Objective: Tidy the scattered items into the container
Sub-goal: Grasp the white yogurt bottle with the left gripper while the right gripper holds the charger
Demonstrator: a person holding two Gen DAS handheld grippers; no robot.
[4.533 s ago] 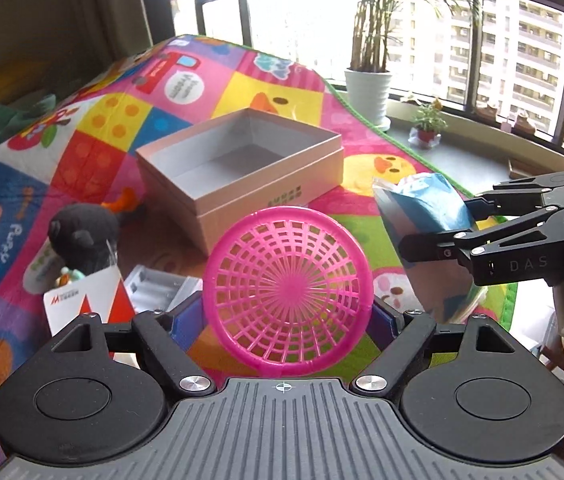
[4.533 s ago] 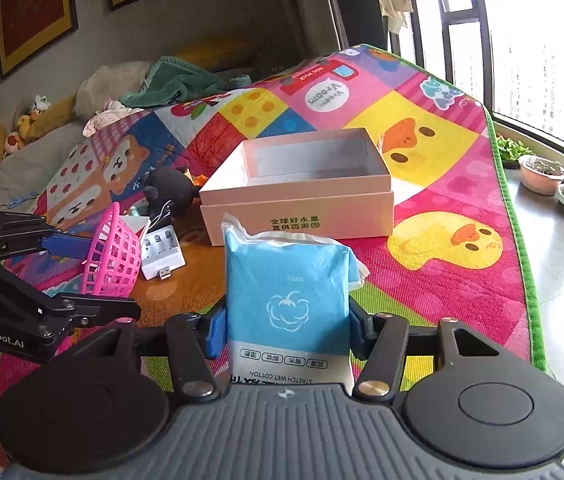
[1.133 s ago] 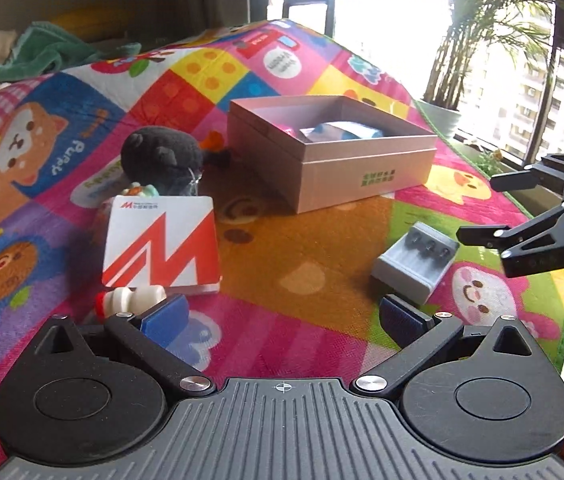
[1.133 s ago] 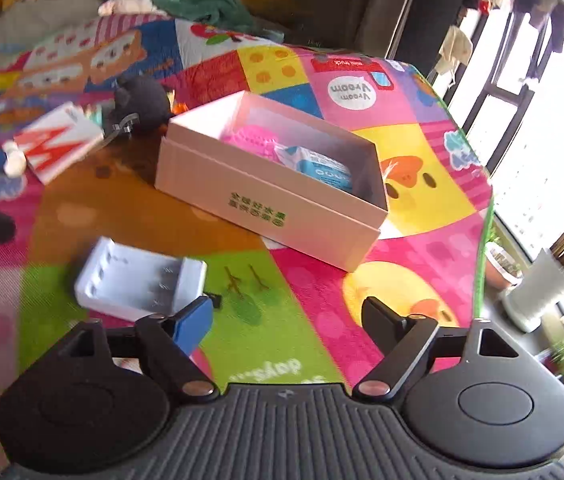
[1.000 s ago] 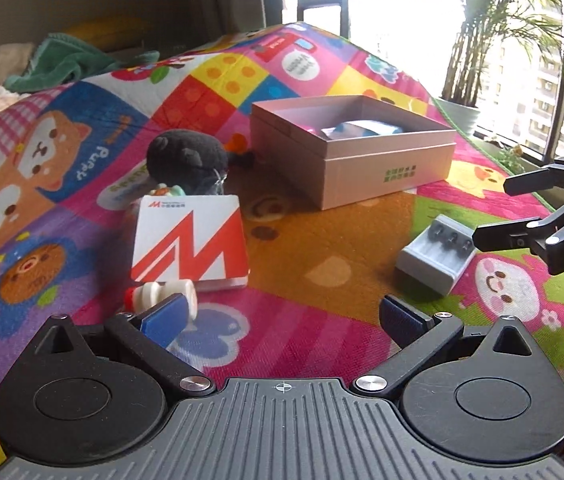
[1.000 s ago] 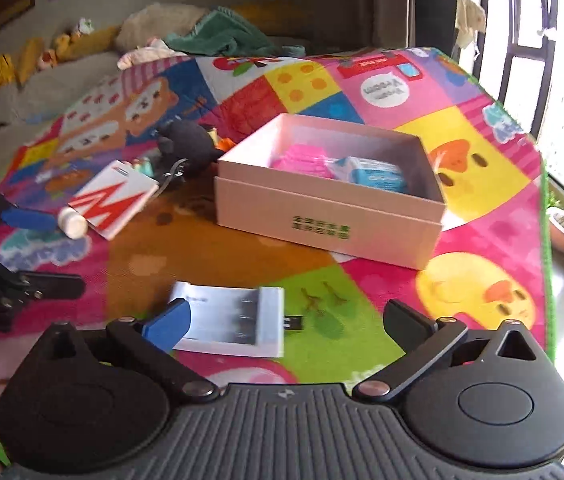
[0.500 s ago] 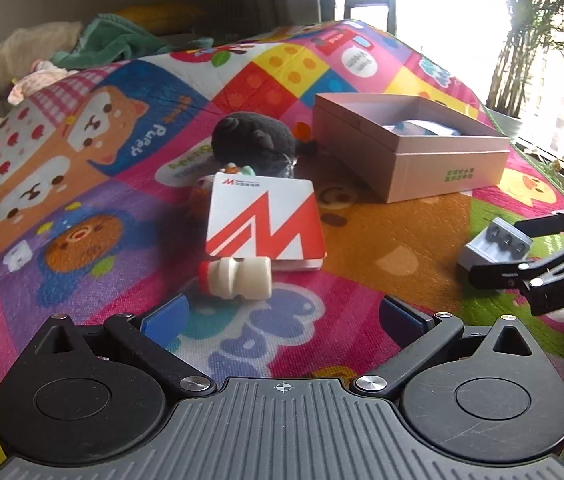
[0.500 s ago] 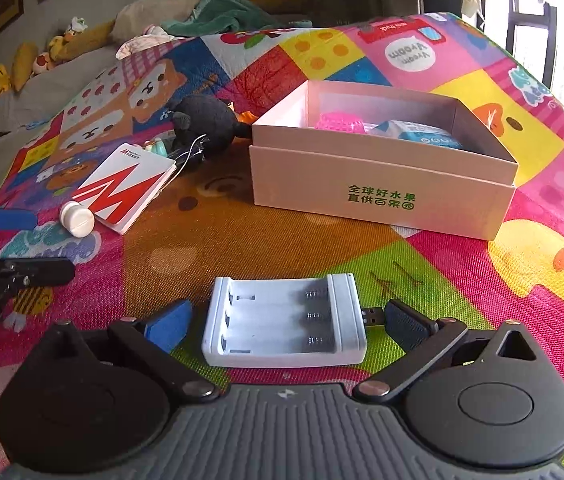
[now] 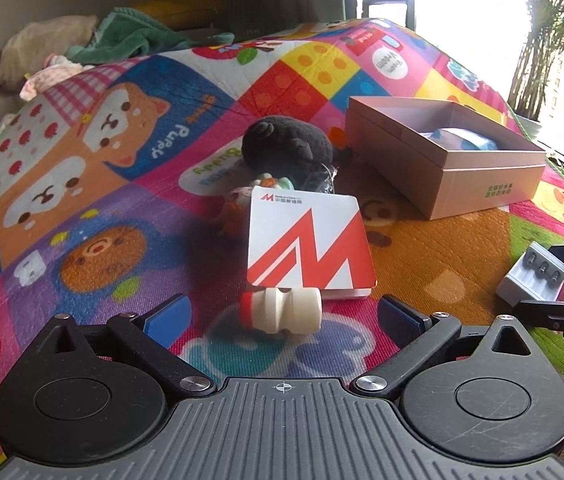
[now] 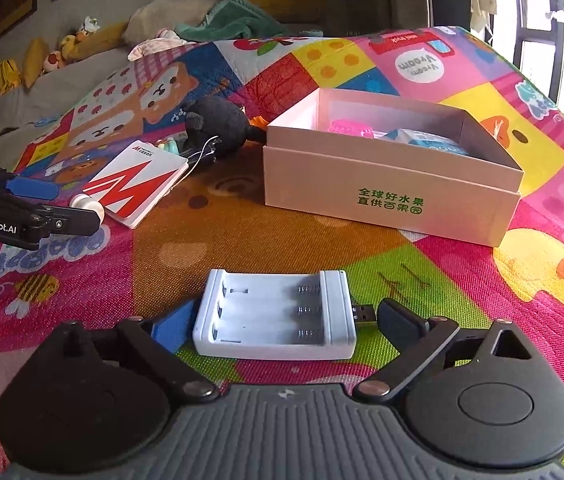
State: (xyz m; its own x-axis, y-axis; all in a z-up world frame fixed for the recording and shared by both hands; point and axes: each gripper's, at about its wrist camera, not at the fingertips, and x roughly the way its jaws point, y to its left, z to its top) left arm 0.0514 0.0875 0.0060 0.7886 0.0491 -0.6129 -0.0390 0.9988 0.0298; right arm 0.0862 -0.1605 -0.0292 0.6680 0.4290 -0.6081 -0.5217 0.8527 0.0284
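The pink cardboard box (image 10: 382, 196) stands on the play mat with a pink basket (image 10: 348, 127) and a blue wipes pack (image 10: 422, 140) inside. A white battery charger (image 10: 273, 316) lies flat between the fingers of my right gripper (image 10: 286, 325). Its jaws stand wide around the charger, and the pads are not pressing on it. A small cream bottle with a red cap (image 9: 286, 309) lies on its side just ahead of my left gripper (image 9: 282, 322), which is open. From the left wrist, the right gripper (image 9: 538, 280) straddles the charger (image 9: 532, 270) at the right edge.
A red-and-white card (image 9: 310, 248) lies just behind the bottle. Behind it are small toy figures (image 9: 241, 196) and a black plush (image 9: 286, 148). The box (image 9: 482, 184) is at the far right. Cushions and a green towel (image 10: 225, 20) lie beyond the mat.
My left gripper has swung left until the bottle lies centred in front of its open fingers. My right gripper has come down over the charger, which now sits between its fingers.
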